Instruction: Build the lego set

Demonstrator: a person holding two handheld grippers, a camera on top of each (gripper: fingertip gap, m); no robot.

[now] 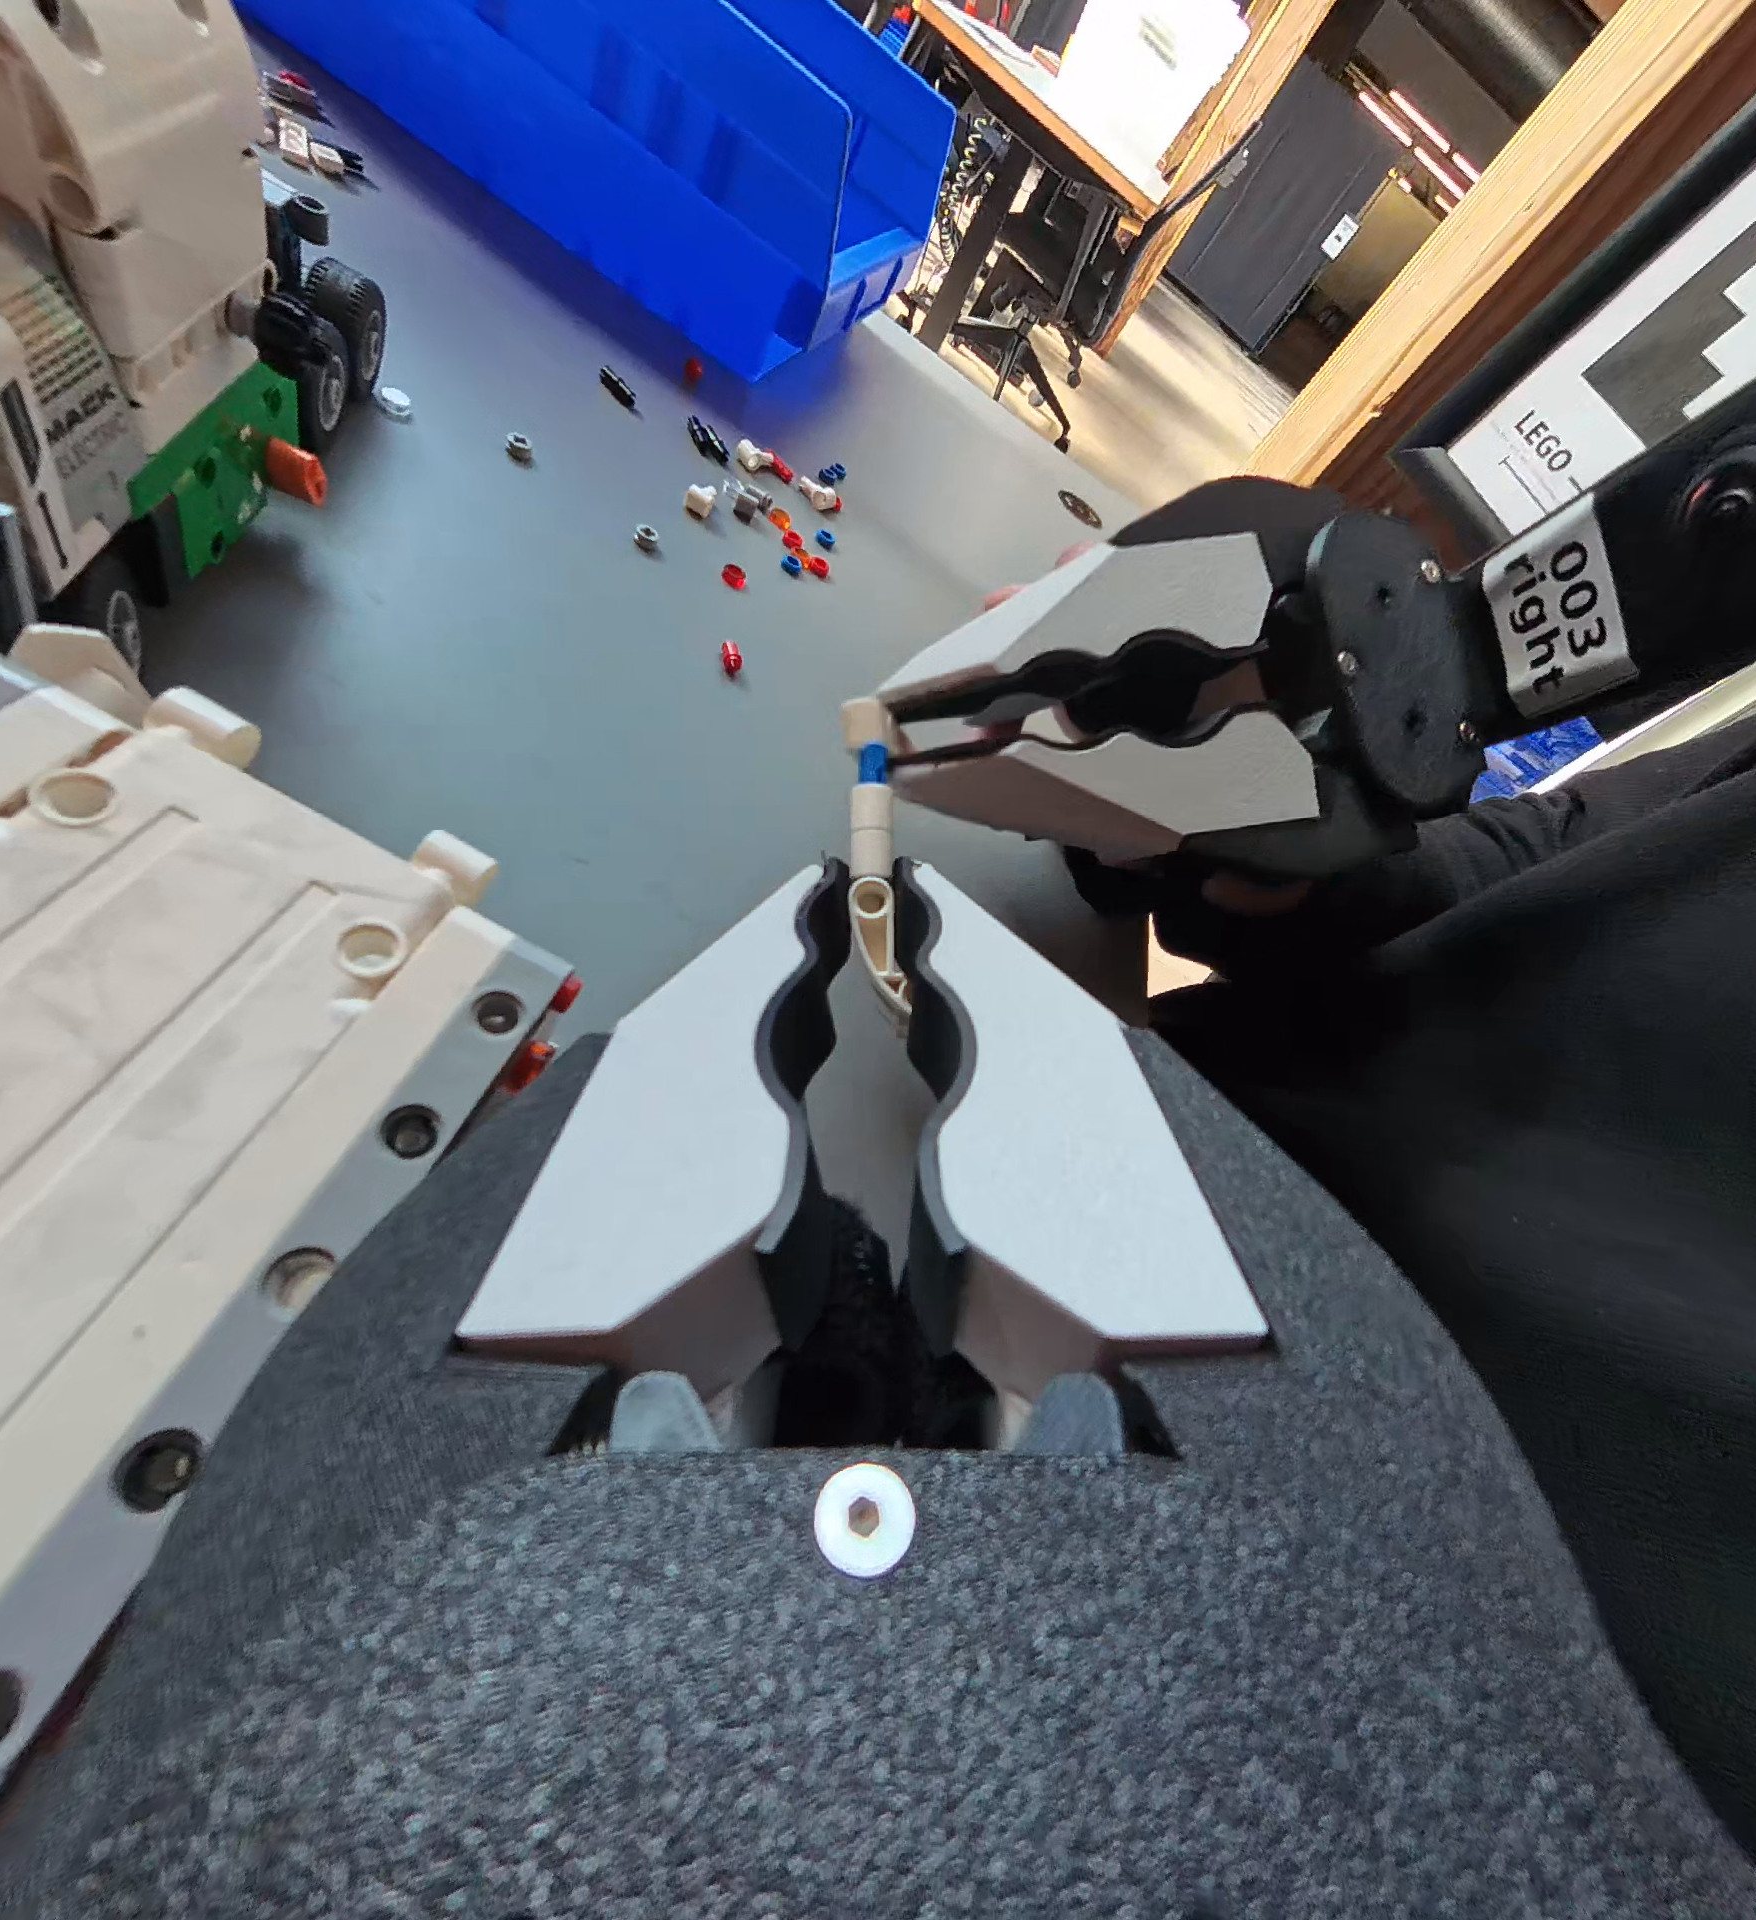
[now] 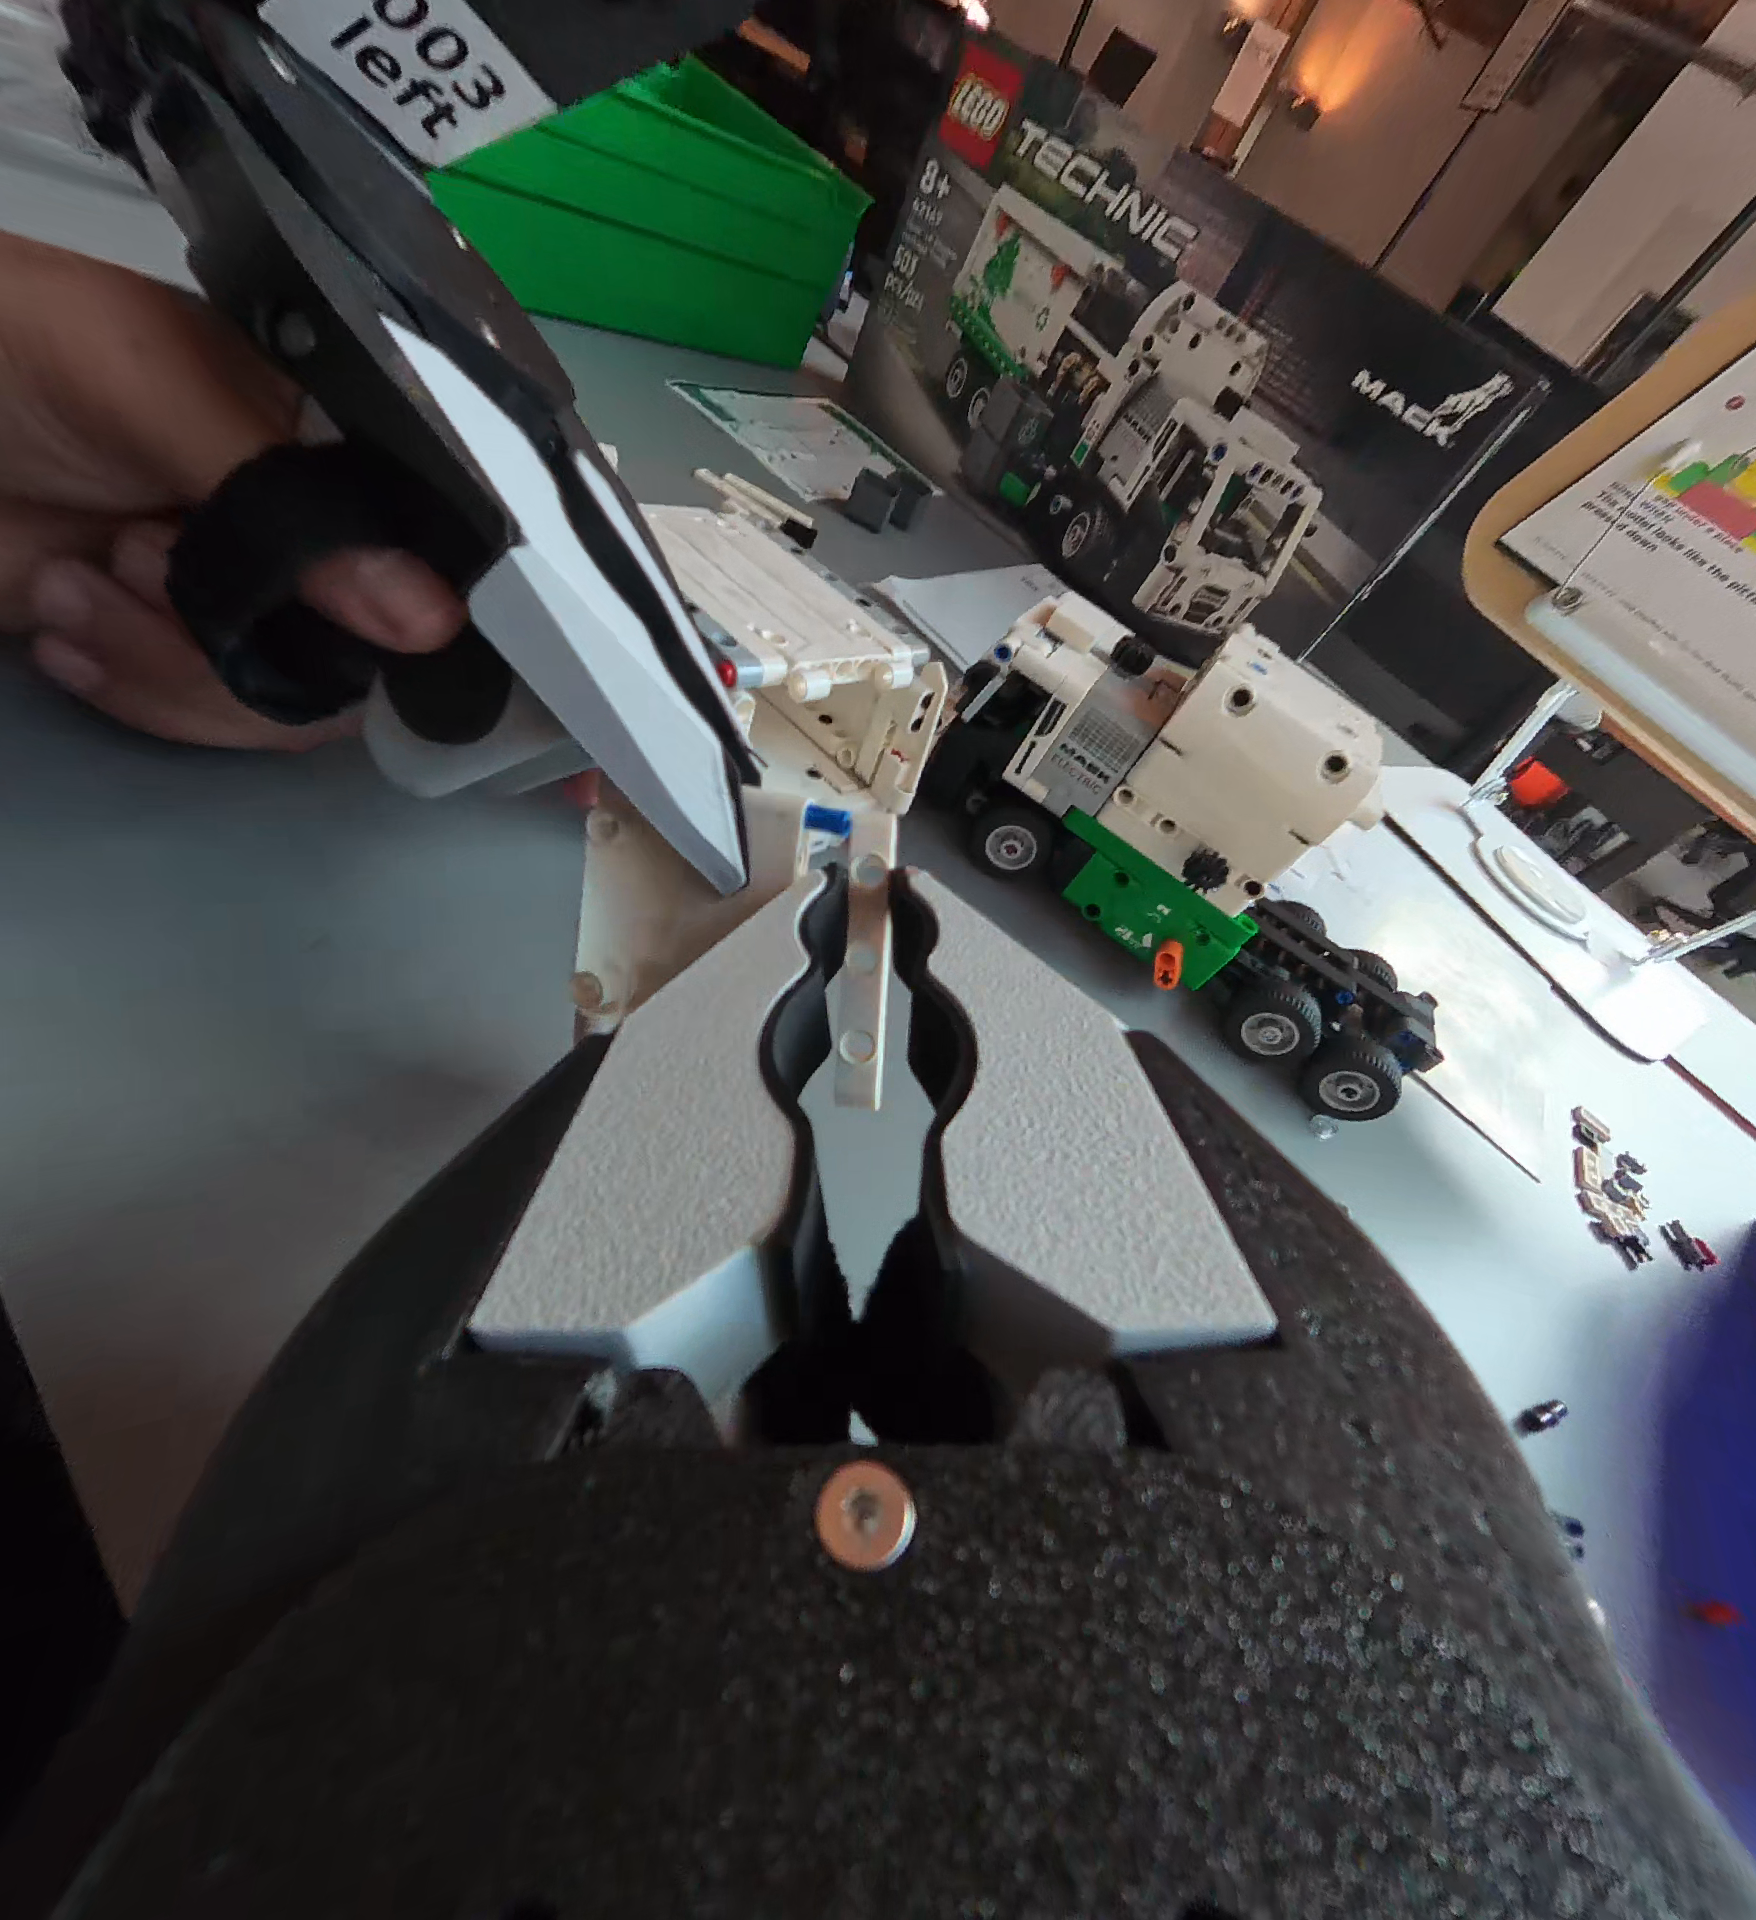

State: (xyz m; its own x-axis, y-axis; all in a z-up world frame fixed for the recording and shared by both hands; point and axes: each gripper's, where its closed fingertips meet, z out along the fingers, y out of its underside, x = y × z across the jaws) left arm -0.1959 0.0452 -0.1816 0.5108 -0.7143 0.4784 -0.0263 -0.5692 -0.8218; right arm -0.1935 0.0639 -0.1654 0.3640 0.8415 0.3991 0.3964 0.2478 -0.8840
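My left gripper (image 1: 869, 873) is shut on a cream curved lego piece (image 1: 879, 935) that sticks out past its tips as a cream cylinder (image 1: 872, 826) with a blue pin (image 1: 869, 764). My right gripper (image 1: 889, 743) comes in from the right and is shut at that blue pin. In the right wrist view my right gripper (image 2: 866, 878) is shut on a thin white beam (image 2: 861, 987) lying along the gap between its fingers. The left gripper (image 2: 739, 831) reaches down from the upper left, its tip beside mine, with a blue piece (image 2: 827, 821) between them.
A part-built white and green truck (image 1: 126, 343) (image 2: 1165, 790) and a white panel assembly (image 1: 126, 1039) (image 2: 780, 623) stand on the grey table (image 1: 489, 675). Loose small pieces (image 1: 770, 520) (image 2: 1617, 1195), a blue bin (image 1: 666, 156), a green bin (image 2: 666, 218) and the set's box (image 2: 1165, 343) surround them.
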